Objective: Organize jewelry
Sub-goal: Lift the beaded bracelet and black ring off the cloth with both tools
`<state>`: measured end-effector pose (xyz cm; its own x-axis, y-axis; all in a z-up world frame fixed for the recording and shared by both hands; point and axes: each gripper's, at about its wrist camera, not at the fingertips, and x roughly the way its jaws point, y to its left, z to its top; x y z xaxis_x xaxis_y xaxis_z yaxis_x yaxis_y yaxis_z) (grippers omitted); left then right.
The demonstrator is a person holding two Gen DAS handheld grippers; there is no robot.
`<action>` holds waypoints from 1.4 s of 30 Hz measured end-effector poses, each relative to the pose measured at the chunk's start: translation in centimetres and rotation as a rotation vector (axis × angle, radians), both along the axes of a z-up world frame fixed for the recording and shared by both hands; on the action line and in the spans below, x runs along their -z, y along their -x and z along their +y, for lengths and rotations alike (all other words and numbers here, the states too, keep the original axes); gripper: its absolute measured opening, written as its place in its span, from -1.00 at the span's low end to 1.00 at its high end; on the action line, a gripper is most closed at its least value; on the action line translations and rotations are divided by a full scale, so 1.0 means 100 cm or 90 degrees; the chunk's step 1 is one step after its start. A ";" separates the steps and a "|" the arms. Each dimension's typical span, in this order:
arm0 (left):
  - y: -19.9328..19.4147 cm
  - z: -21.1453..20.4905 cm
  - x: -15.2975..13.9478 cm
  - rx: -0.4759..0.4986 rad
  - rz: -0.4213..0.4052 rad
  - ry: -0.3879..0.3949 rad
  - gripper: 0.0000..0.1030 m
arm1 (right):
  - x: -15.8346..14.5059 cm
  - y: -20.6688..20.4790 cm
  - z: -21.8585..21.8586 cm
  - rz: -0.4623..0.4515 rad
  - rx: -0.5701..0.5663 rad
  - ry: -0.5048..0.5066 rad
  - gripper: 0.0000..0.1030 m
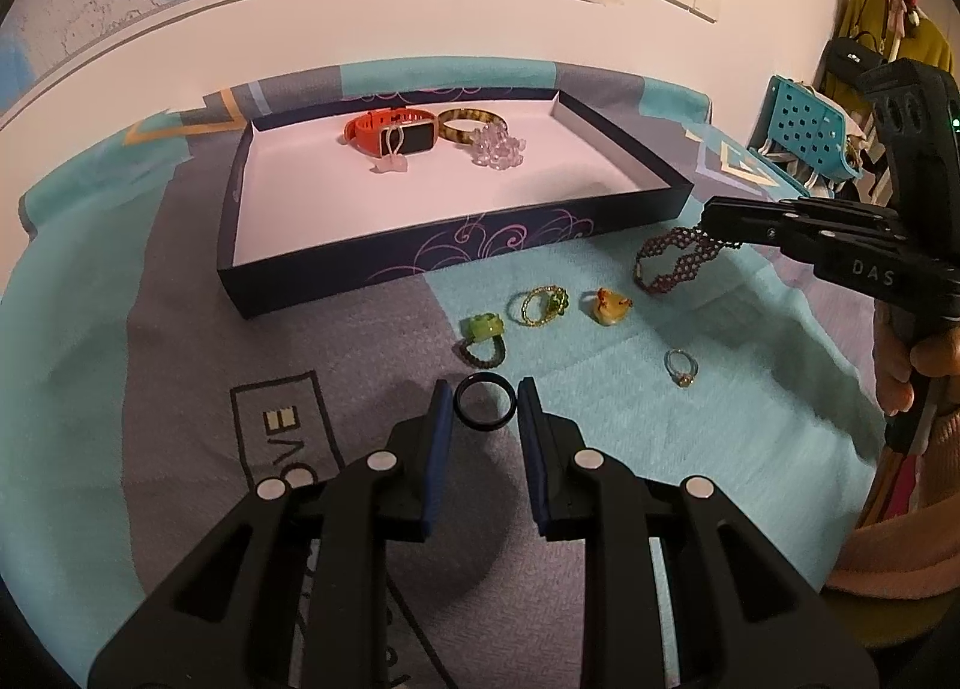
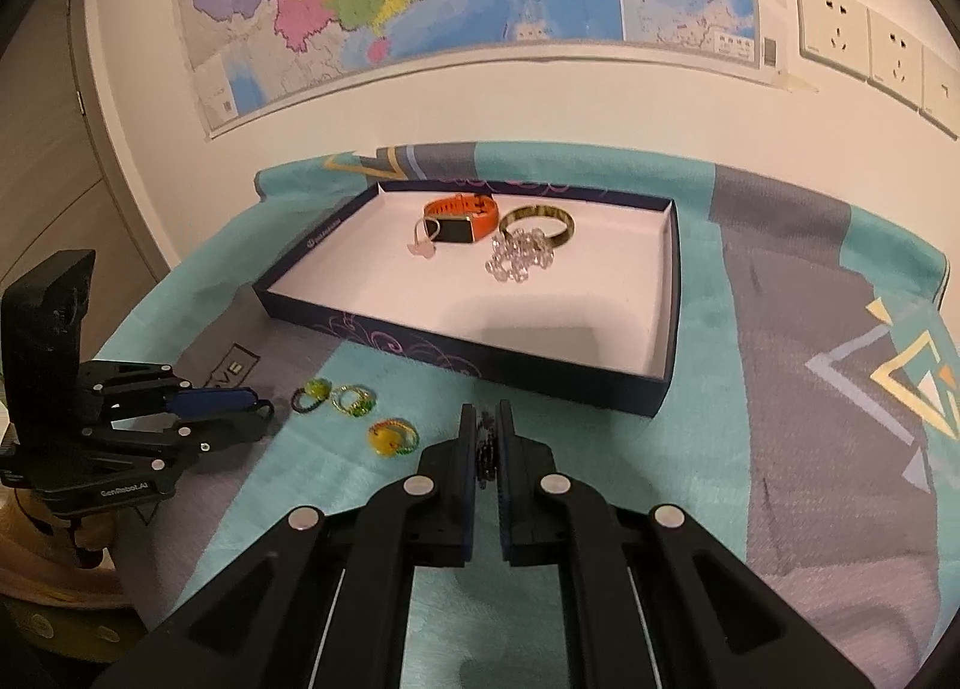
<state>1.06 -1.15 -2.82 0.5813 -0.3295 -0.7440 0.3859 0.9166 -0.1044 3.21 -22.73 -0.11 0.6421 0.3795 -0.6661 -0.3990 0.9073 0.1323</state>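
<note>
Left gripper [image 1: 485, 398] sits low over the patterned cloth [image 1: 180, 389], jaws narrow and bracketing a black ring [image 1: 485, 400]; the pads look to be touching its sides, so I read it as gripped, though the ring may be resting on the cloth. Just beyond it, in a loose row on the cloth: a green-stone ring on a dark band [image 1: 482, 338], a gold wire ring with green beads [image 1: 543, 306], an amber-yellow ring [image 1: 606, 305], and nearer, a thin silver ring [image 1: 681, 368]. Further right, the right gripper [image 1: 711, 221] is clamped on one end of a dark beaded bracelet [image 1: 675, 263], which hangs from the pads with its lower loop apparently touching the cloth. Step in hand, as I judge it: carry the bracelet to the tray. To do it well, raise it until the dangling end clears the tray's near wall, go over the wall rather than against it, and release above bare floor, away from the pieces already inside. The navy tray [image 1: 420, 263], white-lined, lies behind the rings and holds an orange smartwatch [image 1: 390, 134] with a small pale charm leaning on it, a tortoiseshell bangle [image 1: 471, 122], and a clear crystal bracelet [image 1: 498, 149], all grouped at the far side; the near half is bare.
</note>
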 end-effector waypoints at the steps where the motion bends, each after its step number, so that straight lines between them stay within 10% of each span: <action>1: 0.000 0.000 -0.001 0.001 -0.003 0.000 -0.57 | -0.002 0.000 0.000 -0.003 -0.001 -0.001 -0.91; 42: -0.021 -0.010 -0.037 0.017 -0.068 0.003 -0.56 | -0.041 -0.008 0.016 -0.065 -0.025 0.007 -0.91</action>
<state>3.12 -2.16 0.89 0.6482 -0.3501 -0.6762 0.4198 0.9052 -0.0663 3.98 -21.17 3.95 0.6919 0.3983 -0.6021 -0.4453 0.8919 0.0783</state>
